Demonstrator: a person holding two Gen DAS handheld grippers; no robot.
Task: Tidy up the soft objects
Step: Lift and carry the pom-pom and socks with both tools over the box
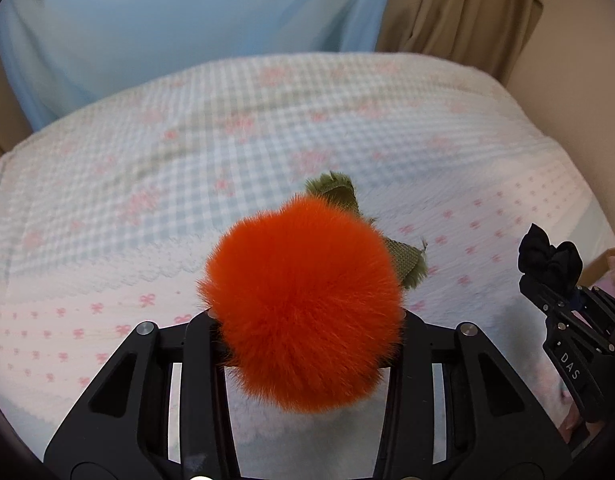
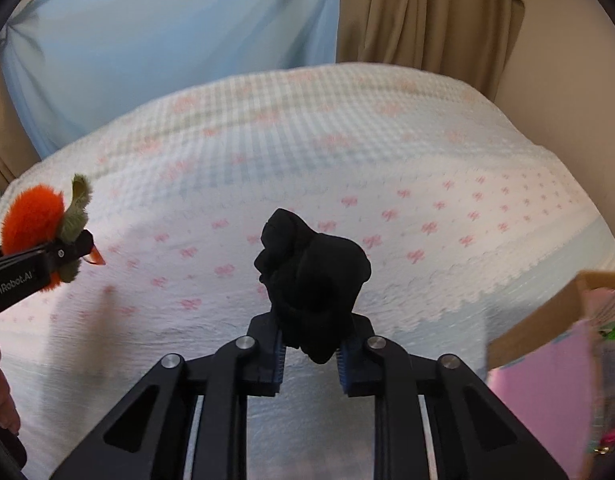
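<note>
Both things are lifted clear of the bed, so the step in hand looks like carrying them to where they belong. The left tool is clamped on a fluffy orange pompom with green leaves, held above the near middle of the bed. The right tool is closed on a bunched black cloth, also in the air, nearer the bed's right edge. A cardboard box with pink and mixed contents sits at the right edge, just beside the right tool. The next move probably calls for swinging the cloth over the box rim and letting go. The bed's far half offers open room; curtains hang beyond its far edge.
</note>
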